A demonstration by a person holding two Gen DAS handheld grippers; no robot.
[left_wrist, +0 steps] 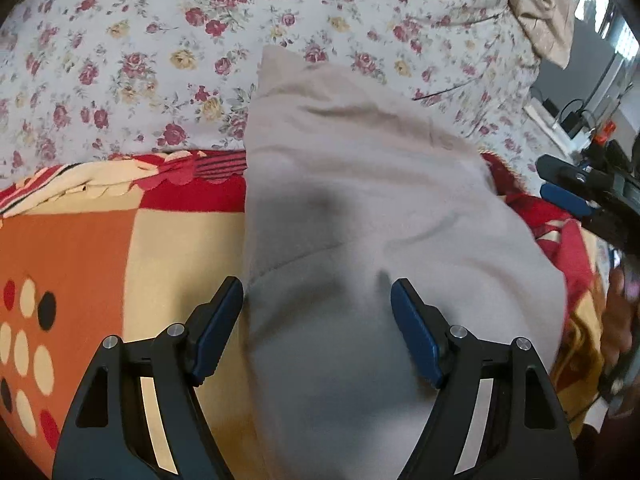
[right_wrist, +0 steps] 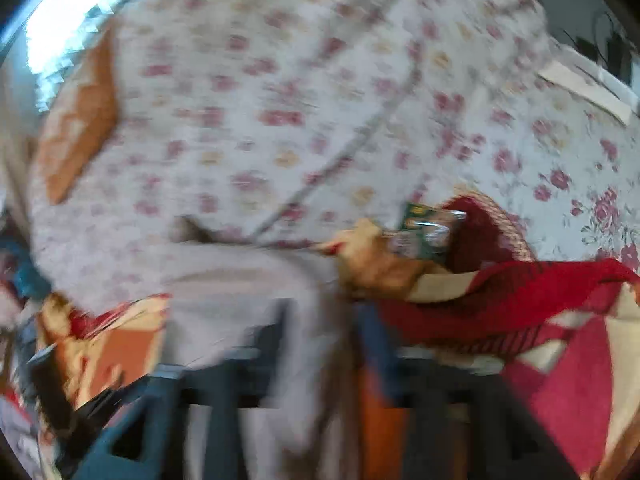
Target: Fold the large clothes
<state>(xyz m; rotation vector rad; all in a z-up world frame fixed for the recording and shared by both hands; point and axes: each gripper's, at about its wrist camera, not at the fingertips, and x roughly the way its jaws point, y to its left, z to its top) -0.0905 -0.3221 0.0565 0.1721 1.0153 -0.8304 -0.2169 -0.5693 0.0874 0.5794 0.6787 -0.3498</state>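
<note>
Mid-fold on the bed [left_wrist: 120, 40]: left gripper [left_wrist: 316, 300] spread wide, empty, above the beige garment [left_wrist: 360, 200]; right gripper [right_wrist: 320, 320] blurred, jaws apparently apart; next, probably regrasp an edge.

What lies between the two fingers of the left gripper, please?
In the left wrist view, the beige garment lies between and under the open left gripper; its left edge runs just inside the left finger, over the patterned blanket.
</note>
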